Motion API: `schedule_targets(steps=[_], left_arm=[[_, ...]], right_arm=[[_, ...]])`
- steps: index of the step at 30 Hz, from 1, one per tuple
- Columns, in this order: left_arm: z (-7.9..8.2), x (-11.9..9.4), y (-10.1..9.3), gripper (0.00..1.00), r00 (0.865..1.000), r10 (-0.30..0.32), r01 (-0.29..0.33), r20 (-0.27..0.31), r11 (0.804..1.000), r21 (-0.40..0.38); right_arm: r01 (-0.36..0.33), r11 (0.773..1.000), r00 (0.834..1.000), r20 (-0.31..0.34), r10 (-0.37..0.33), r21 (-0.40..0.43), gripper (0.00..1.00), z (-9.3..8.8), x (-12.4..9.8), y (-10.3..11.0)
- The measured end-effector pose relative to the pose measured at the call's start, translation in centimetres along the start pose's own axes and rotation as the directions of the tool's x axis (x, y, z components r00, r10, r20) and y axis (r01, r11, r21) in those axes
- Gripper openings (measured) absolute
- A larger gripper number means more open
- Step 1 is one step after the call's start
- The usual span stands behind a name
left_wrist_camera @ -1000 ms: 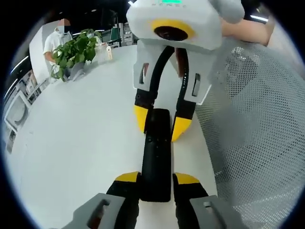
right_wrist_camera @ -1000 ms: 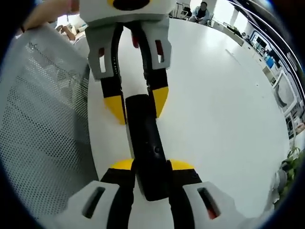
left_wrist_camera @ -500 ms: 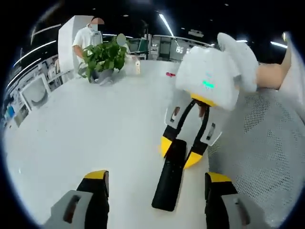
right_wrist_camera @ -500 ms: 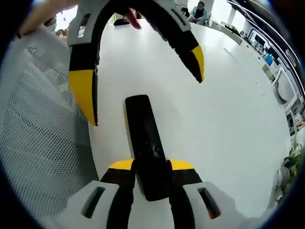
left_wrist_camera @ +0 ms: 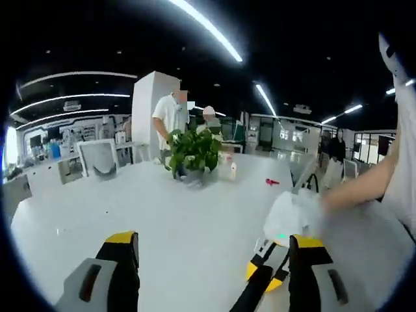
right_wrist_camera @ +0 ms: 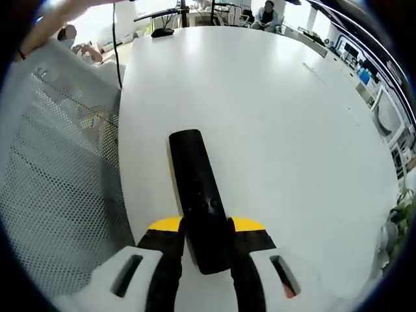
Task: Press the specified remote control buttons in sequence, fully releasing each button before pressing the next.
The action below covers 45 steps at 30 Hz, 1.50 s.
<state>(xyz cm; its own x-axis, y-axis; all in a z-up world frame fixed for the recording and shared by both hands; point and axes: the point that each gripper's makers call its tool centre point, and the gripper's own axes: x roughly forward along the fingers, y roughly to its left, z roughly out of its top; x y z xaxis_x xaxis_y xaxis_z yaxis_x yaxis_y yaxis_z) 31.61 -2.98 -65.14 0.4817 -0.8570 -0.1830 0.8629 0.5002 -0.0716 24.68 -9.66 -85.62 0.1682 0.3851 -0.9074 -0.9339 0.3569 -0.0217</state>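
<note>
A slim, matte black, bar-shaped remote control (right_wrist_camera: 198,203) lies flat on a white tabletop (right_wrist_camera: 279,130), its long axis running away from the camera in the right gripper view, the rounded far end leaning slightly left. Its near end sits clamped between the yellow-tipped black jaws of the right hand-held gripper (right_wrist_camera: 207,227), which touch it on both long sides. A small cluster of buttons shows on its upper face just ahead of the jaws; their markings are too small to read. The far end rests free on bare tabletop.
</note>
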Motion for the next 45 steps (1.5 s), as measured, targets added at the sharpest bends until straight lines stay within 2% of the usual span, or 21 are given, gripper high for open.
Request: schedule_targets(steps=[3,4,5,9,13,15,17,18,21,24,25,27,29,30,31,32,36,39,45], left_arm=[[2.1,-1.8,0.3,1.0,0.993,0.036,-0.029,0.111,0.997,-0.072],[2.7,-2.6,0.4,1.0,0.987,0.054,-0.036,0.15,0.992,-0.118],[2.7,-3.2,0.7,1.0,0.985,0.077,-0.056,0.155,0.99,-0.13],[2.3,-5.6,1.4,1.0,0.977,0.179,-0.172,0.114,0.983,-0.069],[2.3,-7.9,0.8,1.0,0.964,0.242,-0.237,0.115,0.97,-0.052],[2.0,-9.3,1.0,1.0,0.947,0.301,-0.297,0.113,0.954,-0.047],[1.6,-10.3,1.1,1.0,0.93,0.351,-0.344,0.106,0.936,-0.076],[1.4,-11.1,1.3,1.0,0.915,0.389,-0.381,0.108,0.921,-0.086],[0.7,-12.2,1.2,1.0,0.892,0.442,-0.436,0.095,0.897,-0.077],[0.5,-12.3,0.9,1.0,0.892,0.439,-0.43,0.105,0.898,-0.097],[0.0,-12.2,0.8,1.0,0.893,0.44,-0.427,0.093,0.895,-0.126],[-0.7,-12.1,0.5,1.0,0.893,0.442,-0.429,0.085,0.893,-0.137],[-1.4,-11.7,0.3,1.0,0.901,0.43,-0.423,0.049,0.899,-0.11],[-1.8,-11.8,0.4,1.0,0.898,0.438,-0.436,0.021,0.897,-0.073],[-1.7,-11.8,0.6,1.0,0.894,0.447,-0.446,0.025,0.894,-0.053],[-1.4,-11.6,0.5,1.0,0.898,0.438,-0.437,0.04,0.899,-0.029],[-1.7,-11.9,0.8,1.0,0.902,0.43,-0.428,0.042,0.902,-0.058],[-1.7,-12.0,0.8,1.0,0.901,0.432,-0.431,0.041,0.902,-0.039],[-1.7,-11.5,0.2,1.0,0.918,0.395,-0.395,0.046,0.919,-0.004]], right_arm=[[0.0,1.0,1.0,0.0,0.0,0.0,0.27,0.0,0.0,0.0],[0.0,1.0,1.0,0.0,0.0,0.0,0.27,0.0,0.0,0.0],[0.0,1.0,1.0,0.0,0.0,0.0,0.27,0.0,0.0,0.0],[0.0,1.0,1.0,0.001,0.0,0.003,0.27,0.0,0.0,0.0],[-0.001,1.0,1.0,0.005,0.001,0.01,0.27,0.0,0.0,0.0],[-0.002,1.0,1.0,0.007,0.002,0.017,0.27,0.0,0.0,0.0],[-0.002,1.0,1.0,0.009,0.002,0.018,0.27,0.0,0.0,0.0],[-0.003,1.0,1.0,0.01,0.002,0.019,0.27,0.0,0.0,0.0],[-0.003,1.0,1.0,0.018,0.002,0.026,0.27,0.0,0.0,0.0],[-0.002,0.999,1.0,0.025,0.001,0.032,0.27,0.0,0.0,0.0],[-0.001,0.999,1.0,0.024,0.001,0.034,0.27,0.1,0.0,0.0],[0.003,0.999,1.0,0.022,-0.004,0.039,0.27,0.1,0.1,0.0],[0.005,0.999,1.0,0.025,-0.006,0.046,0.27,0.1,0.0,0.0],[0.004,0.999,1.0,0.028,-0.006,0.049,0.27,0.1,0.0,0.0],[0.004,0.998,0.999,0.032,-0.006,0.055,0.27,0.1,0.0,0.0],[0.004,0.998,0.999,0.034,-0.006,0.058,0.27,0.1,0.0,0.0],[0.007,0.998,1.0,0.024,-0.009,0.058,0.27,0.2,0.0,0.0],[0.006,0.998,1.0,0.007,-0.006,0.059,0.27,0.2,0.0,0.1],[-0.004,0.999,1.0,-0.016,0.005,0.038,0.26,0.1,-0.1,-0.2]])
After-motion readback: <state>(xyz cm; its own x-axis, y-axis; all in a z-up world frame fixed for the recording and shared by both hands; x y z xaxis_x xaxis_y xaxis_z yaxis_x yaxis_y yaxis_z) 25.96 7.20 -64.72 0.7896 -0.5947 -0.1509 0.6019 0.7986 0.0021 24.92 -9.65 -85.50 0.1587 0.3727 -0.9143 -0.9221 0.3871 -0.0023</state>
